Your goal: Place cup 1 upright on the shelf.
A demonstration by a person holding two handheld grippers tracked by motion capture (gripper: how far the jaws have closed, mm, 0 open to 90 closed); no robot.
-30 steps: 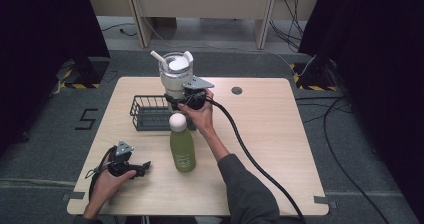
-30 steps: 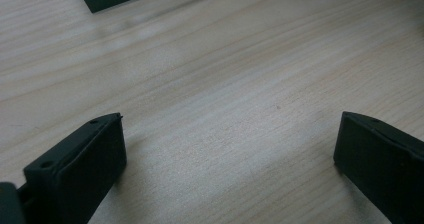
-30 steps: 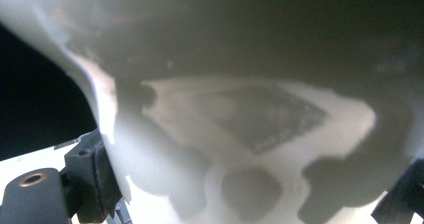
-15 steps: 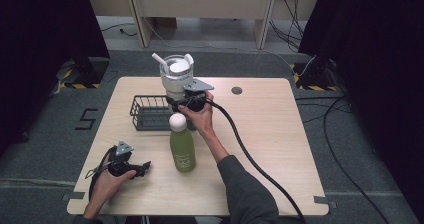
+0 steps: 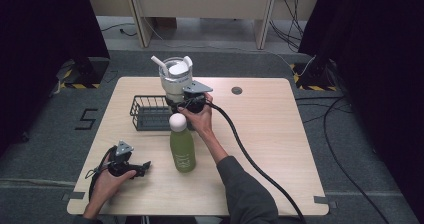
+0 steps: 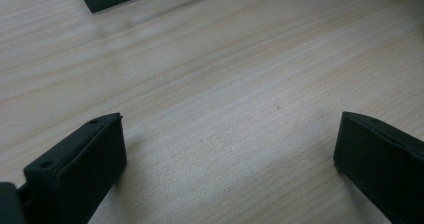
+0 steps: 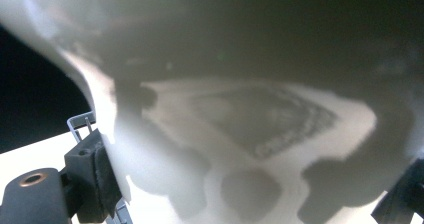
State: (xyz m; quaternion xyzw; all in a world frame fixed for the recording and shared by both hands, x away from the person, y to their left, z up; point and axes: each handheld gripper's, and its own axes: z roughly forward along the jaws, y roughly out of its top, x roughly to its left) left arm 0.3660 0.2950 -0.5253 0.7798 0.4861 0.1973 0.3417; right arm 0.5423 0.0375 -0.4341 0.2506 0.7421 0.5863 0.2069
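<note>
Light wood table (image 5: 280,134): black wire basket (image 5: 150,113), green bottle (image 5: 182,146) upright, near middle.

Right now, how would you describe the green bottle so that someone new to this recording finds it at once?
Start at the light wooden table and go to its middle, just in front of the black wire basket. There stands the tall green bottle, upright, alone among its neighbours in having a round white cap and green contents.

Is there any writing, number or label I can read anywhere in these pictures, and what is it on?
"5": a large dark numeral marked on the grey floor, left of the table.
Pale print on the green bottle: too small and blurred to read.
Nothing else readable; the tumbler bears no legible text.
</note>
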